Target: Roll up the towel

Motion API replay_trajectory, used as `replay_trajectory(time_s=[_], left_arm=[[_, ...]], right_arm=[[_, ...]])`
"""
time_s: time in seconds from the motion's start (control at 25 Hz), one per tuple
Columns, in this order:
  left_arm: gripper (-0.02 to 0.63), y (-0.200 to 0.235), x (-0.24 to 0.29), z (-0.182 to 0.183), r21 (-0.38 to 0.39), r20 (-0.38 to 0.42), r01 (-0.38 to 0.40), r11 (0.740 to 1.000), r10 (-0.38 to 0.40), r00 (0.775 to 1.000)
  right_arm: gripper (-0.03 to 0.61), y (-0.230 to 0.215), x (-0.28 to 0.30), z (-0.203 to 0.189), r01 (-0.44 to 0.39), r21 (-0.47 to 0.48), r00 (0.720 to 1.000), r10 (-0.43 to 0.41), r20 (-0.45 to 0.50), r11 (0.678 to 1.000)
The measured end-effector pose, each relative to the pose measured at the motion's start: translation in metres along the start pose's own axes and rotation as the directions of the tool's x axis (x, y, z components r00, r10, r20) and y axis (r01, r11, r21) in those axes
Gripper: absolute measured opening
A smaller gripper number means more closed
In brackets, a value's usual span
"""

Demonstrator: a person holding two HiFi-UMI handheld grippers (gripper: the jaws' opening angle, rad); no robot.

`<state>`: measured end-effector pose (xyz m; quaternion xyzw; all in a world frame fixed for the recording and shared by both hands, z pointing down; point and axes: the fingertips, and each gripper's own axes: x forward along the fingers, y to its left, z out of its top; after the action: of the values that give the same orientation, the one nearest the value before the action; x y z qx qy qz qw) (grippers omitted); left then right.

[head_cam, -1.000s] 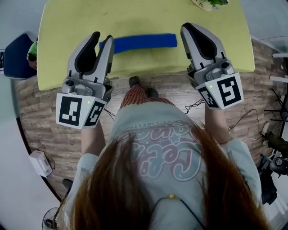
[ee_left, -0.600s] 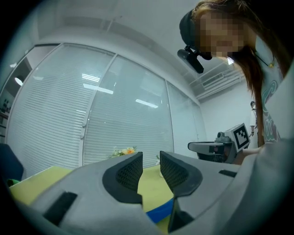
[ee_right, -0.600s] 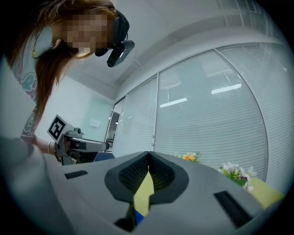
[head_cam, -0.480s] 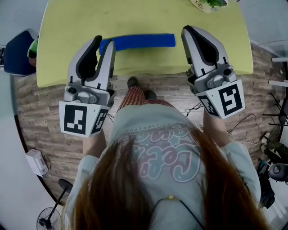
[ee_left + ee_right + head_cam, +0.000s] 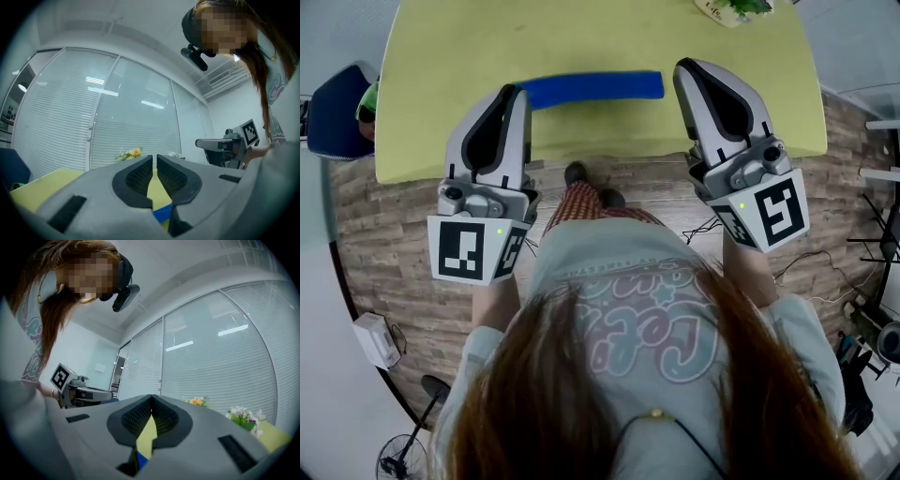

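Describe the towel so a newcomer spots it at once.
Start at the yellow-green table. Near its closer edge lies the towel, a long strip. It is the only blue thing there; the flowers sit at the far edge.

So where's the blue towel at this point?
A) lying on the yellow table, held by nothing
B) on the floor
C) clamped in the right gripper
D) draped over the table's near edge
A: the head view shows the blue towel lying as a narrow strip flat on the yellow table, and the right gripper has its jaws shut with nothing between them.
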<state>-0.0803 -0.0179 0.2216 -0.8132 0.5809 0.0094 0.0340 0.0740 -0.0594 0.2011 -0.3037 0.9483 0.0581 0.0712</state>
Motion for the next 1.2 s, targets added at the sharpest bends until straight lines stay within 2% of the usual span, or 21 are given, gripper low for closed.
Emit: replay_trajectory(time_s=[0.2, 0.36, 0.56, 1.08, 1.2], left_arm=[[0.025, -0.001, -0.002, 0.004, -0.005, 0.004, 0.002, 1.000, -0.002, 1.000], [0.023, 0.003, -0.007, 0.007, -0.047, 0.034, -0.015, 0.999, 0.017, 0.999], [0.020, -0.001, -0.011, 0.005, 0.011, 0.042, -0.020, 1.000, 0.020, 0.999], [0.018, -0.005, -0.014, 0.003, 0.005, 0.037, -0.034, 0.999, 0.034, 0.999], [0.018, -0.005, -0.014, 0.003, 0.005, 0.042, -0.034, 0.999, 0.034, 0.999]], right_arm=[[0.005, -0.003, -0.001, -0.005, 0.009, -0.005, 1.000, -0.009, -0.018, 1.000], [0.005, -0.001, -0.002, -0.007, 0.012, -0.009, 1.000, -0.013, -0.028, 1.000], [0.005, 0.000, -0.006, -0.010, 0.022, -0.001, 0.999, -0.022, -0.032, 1.000], [0.005, -0.002, -0.014, -0.018, 0.013, 0.031, 0.999, -0.011, -0.041, 0.999], [0.005, -0.002, -0.015, -0.018, 0.014, 0.014, 0.999, -0.014, -0.045, 1.000]])
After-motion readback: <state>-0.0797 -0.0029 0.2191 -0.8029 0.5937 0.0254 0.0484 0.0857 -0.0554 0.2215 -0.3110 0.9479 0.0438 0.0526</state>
